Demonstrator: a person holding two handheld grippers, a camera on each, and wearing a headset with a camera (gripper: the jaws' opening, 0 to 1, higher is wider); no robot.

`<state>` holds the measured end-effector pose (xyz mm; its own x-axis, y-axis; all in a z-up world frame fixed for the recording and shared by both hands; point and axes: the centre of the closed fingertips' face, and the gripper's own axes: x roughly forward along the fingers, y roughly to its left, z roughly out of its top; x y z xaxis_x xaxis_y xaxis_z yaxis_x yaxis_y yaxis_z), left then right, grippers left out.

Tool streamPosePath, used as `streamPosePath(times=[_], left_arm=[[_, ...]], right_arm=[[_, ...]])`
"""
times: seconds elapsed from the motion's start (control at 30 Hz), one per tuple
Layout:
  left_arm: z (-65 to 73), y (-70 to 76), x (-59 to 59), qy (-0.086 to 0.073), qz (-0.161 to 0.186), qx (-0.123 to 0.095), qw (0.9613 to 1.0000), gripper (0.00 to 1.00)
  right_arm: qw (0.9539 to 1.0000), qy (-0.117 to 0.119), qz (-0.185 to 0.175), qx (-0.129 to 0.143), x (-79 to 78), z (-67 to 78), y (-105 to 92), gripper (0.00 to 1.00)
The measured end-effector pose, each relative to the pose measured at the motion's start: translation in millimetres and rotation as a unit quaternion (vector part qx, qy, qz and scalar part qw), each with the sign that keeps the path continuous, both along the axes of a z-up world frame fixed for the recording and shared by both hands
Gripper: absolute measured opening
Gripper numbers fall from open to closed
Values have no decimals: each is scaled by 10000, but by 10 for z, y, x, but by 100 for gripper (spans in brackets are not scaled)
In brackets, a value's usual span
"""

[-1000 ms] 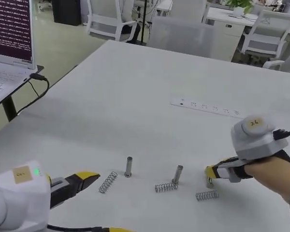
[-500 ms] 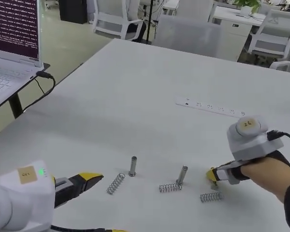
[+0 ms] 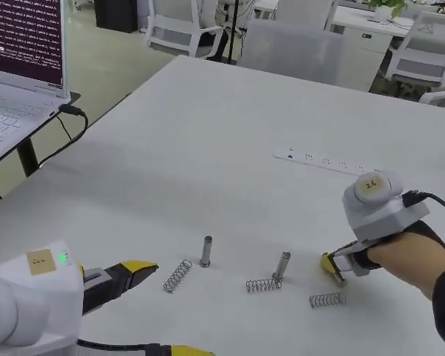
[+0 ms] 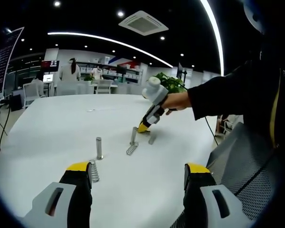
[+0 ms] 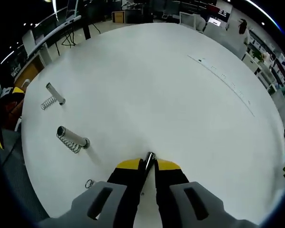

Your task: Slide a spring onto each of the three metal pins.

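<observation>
Two metal pins stand upright on the white table, one at the left point(image 3: 206, 251) and one in the middle point(image 3: 282, 264). The third pin point(image 5: 149, 160) is pinched between the jaws of my right gripper point(image 3: 332, 267), low over the table. Three springs lie flat: a left spring point(image 3: 177, 276), a middle spring point(image 3: 264, 284) against the middle pin's base, and a right spring point(image 3: 327, 300) just below the right gripper. My left gripper point(image 3: 161, 309) is open and holds nothing, a short way left of the left spring. The left gripper view shows the left pin point(image 4: 99, 147) ahead.
A white power strip point(image 3: 322, 160) lies further back on the table point(image 3: 208, 133). An open laptop point(image 3: 15, 74) sits on a stand off the left edge, with a cable hanging. Office chairs point(image 3: 178, 30) and desks stand behind the far edge.
The head view has shifted slightly. Both grippers, the pins and the springs stay about where they were.
</observation>
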<state>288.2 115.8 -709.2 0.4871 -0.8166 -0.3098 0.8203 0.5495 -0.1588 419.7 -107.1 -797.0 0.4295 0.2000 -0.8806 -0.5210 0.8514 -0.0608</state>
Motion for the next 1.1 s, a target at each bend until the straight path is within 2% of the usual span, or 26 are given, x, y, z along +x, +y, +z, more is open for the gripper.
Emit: streamPosePath(times=[0.23, 0.33, 0.53, 0.93, 1.1], left_arm=[[4, 16, 3, -7, 19, 2, 10000, 76], [6, 26, 4, -8, 29, 0, 10000, 76], [6, 40, 6, -8, 43, -6, 10000, 76], [37, 45, 16, -43, 32, -14, 10000, 75], [55, 31, 10, -58, 7, -7, 10000, 75]], right_arm=[[9992, 126, 194, -314, 35, -4, 29, 8], [9994, 258, 7, -214, 32, -4, 17, 8], [9994, 301, -35, -158, 26, -5, 11, 6], [9997, 238, -101, 51, -84, 30, 43, 6], [9996, 49, -173, 222, -121, 147, 22, 6]])
